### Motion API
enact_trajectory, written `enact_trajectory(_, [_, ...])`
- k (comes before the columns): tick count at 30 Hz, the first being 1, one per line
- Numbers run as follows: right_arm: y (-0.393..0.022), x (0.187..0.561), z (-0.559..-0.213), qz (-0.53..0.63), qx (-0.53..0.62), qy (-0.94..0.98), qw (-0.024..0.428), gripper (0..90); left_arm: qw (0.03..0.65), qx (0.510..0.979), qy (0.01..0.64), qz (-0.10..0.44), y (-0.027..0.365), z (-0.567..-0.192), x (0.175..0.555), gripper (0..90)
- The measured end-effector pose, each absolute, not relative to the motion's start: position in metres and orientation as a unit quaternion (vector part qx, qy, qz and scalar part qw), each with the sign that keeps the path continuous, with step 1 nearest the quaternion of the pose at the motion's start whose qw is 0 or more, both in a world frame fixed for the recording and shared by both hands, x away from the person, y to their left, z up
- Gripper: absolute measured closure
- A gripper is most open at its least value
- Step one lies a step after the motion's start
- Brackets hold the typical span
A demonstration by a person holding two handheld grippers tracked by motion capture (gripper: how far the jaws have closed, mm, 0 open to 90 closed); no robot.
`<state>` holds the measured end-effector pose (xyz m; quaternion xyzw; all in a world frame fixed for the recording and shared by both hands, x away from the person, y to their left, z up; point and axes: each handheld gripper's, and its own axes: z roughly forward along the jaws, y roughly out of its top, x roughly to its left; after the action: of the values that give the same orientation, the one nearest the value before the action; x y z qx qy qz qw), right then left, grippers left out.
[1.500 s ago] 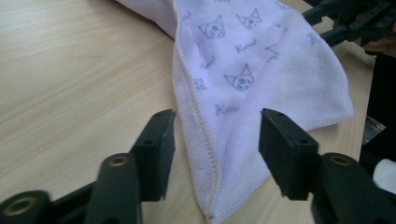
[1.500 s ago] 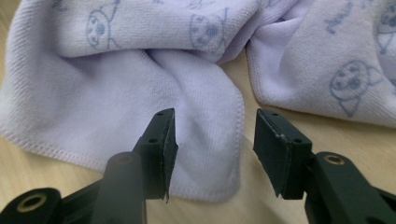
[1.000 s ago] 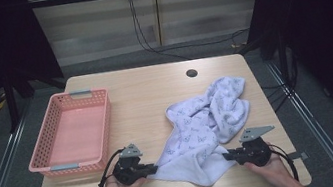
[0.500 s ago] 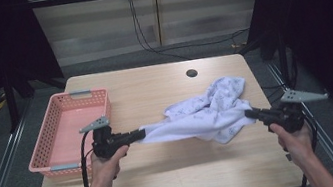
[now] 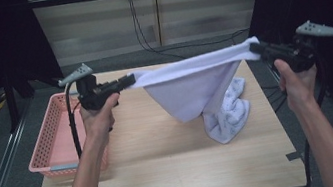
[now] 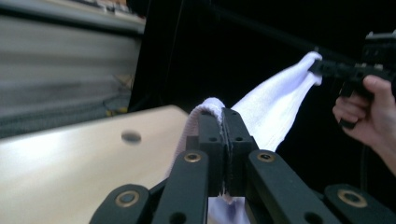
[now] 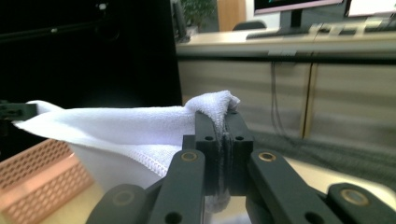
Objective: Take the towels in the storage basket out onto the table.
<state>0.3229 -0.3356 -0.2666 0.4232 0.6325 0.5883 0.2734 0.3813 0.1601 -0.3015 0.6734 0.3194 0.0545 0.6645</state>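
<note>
I have the white terry-cloth towel (image 5: 194, 86) pinched by two corners and stretched between my hands above the light wooden table (image 5: 167, 174): my left gripper (image 5: 128, 81) is clamped tight on one corner, with the cloth bulging over its closed jaws in the left gripper view, and my right gripper (image 5: 254, 48) is clamped just as tight on the other. The upper edge runs nearly taut from one grip to the other, a fold hangs down in the middle, and the lower end lies bunched on the tabletop. The trouble I expect lies in how little cloth each jaw pair holds. If I pull my hands further apart, a corner could slip free and the whole towel would swing down from one side. The bunched tail could also drag and twist, leaving it crooked when I lay it down, or it could catch the pink perforated plastic basket (image 5: 53, 142) at my left.
</note>
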Motion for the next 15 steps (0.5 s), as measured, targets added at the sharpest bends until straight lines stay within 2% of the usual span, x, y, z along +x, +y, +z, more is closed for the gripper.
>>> enact_trajectory(9, [-0.327,0.365,-0.198,0.592,0.418,0.613,0.315,86.7,0.690,0.649,0.300,0.114,0.168,-0.228,0.390,88.5])
enact_trajectory(15, [-0.321,0.363,-0.142,0.615,0.391,0.589,0.349,86.8,0.709,0.637,0.263,0.150,0.173,-0.176,0.373,88.5])
